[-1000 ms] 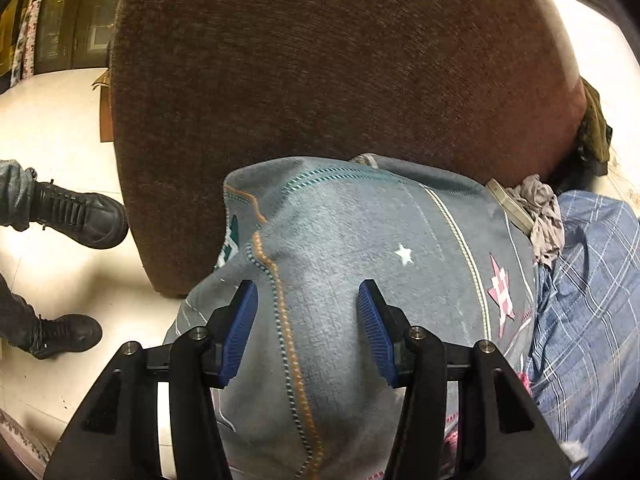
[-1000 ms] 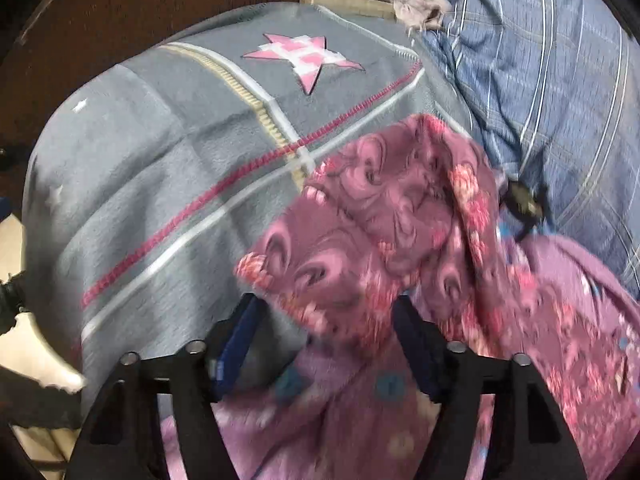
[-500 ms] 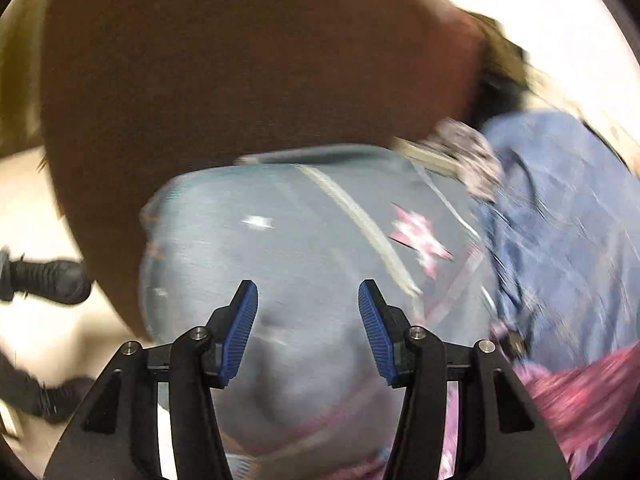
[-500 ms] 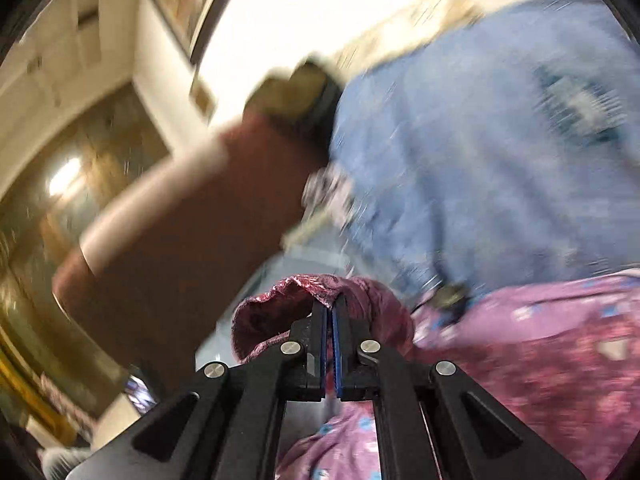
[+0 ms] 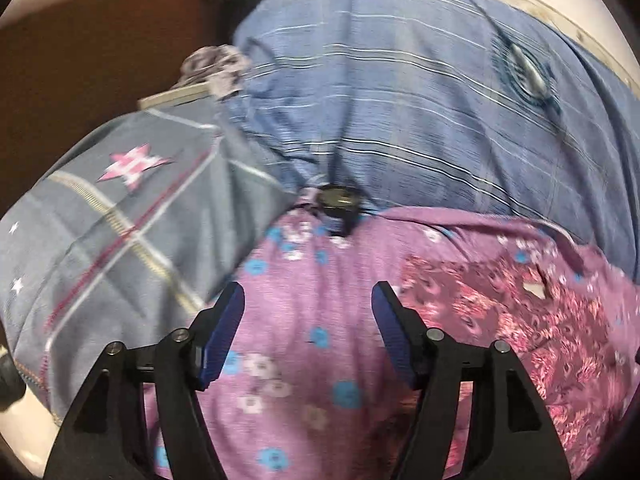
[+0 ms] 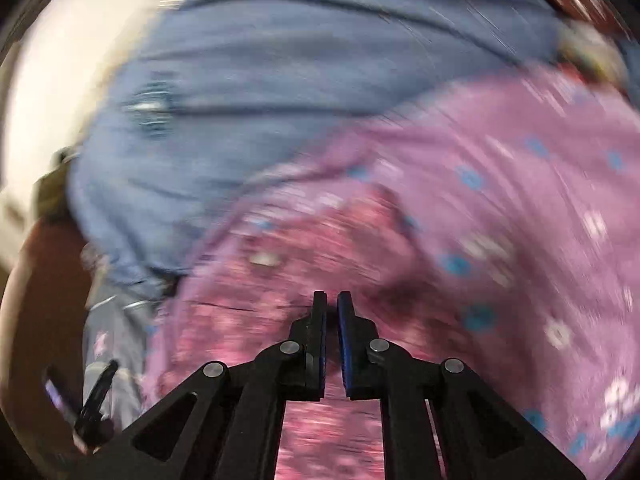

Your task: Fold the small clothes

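Note:
A small dark pink paisley garment (image 5: 500, 304) lies on a purple flowered cloth (image 5: 304, 320), at the right of the left wrist view. My left gripper (image 5: 308, 296) hovers over the purple cloth just left of the garment. Its jaws are opening and nothing is between them. In the blurred right wrist view the same garment (image 6: 320, 248) spreads under my right gripper (image 6: 332, 300). Its jaws are opening, with a narrow gap between the pads and no cloth seen pinched there.
A blue striped cover (image 5: 400, 100) bulges behind the purple cloth. A grey cushion with a pink star (image 5: 120, 208) sits at the left, against a brown upholstered back (image 5: 80, 60). A small black round object (image 5: 338, 200) rests where the three fabrics meet.
Both grippers swung right, from the grey cushion to the purple cloth. The right closed on the pink garment, carried it over, and its jaws have parted slightly. The left jaws stand wider.

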Demonstrator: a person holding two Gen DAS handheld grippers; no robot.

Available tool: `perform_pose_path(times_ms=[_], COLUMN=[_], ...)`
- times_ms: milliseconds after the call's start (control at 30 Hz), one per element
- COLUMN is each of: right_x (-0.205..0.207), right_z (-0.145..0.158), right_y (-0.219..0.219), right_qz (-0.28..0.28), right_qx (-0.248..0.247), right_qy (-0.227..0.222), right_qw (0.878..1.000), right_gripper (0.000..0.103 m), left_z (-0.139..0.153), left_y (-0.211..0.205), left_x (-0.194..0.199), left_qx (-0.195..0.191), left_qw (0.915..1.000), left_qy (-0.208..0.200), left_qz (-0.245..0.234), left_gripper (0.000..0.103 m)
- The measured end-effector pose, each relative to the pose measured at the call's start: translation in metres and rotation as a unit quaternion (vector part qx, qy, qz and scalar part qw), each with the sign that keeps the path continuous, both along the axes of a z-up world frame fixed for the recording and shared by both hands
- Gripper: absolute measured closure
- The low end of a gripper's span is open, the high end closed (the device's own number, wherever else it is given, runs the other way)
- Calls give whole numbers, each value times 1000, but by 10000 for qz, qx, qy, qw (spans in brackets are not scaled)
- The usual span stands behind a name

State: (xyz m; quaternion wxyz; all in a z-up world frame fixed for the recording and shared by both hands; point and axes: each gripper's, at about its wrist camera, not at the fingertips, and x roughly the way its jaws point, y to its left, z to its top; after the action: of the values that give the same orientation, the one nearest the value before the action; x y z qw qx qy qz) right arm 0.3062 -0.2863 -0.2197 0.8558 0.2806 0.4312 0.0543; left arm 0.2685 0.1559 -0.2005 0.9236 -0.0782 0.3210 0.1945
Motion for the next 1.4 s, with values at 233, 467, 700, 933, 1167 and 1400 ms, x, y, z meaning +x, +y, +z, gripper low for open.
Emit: perform_pose_path(times_ms=[233, 467, 700, 933, 1167, 1400], right_x=[10, 26, 7, 18, 13, 42], right_z=[1, -52, -22, -59, 1, -62], right_y=[34, 72, 10, 25, 28, 53], right_qz=[863, 1353, 612, 772, 733, 1571], right_qx=[251, -848, -478, -1234, -1560, -1092], right_qy=[-621, 173, -386, 430, -666, 354], right_qw=[9940, 9870, 9962, 9884, 9828, 9809], right_gripper=[75, 66, 29, 83, 103, 88], left_z=[-25, -73, -33, -50, -34, -82], left_y=[-50, -79, -68, -85, -80, -106], left_x=[31, 43, 29, 38, 36, 54], left_qx=[268, 1434, 580, 985, 784, 1315], left_qw=[9971, 9674, 9892, 9803, 9883, 9636], left_qy=[516, 1747, 835, 1163, 719, 1812], left_qz=[-485, -1142, -1060, -1256, -1094, -1459], left_gripper=[35, 27, 26, 26, 26, 24])
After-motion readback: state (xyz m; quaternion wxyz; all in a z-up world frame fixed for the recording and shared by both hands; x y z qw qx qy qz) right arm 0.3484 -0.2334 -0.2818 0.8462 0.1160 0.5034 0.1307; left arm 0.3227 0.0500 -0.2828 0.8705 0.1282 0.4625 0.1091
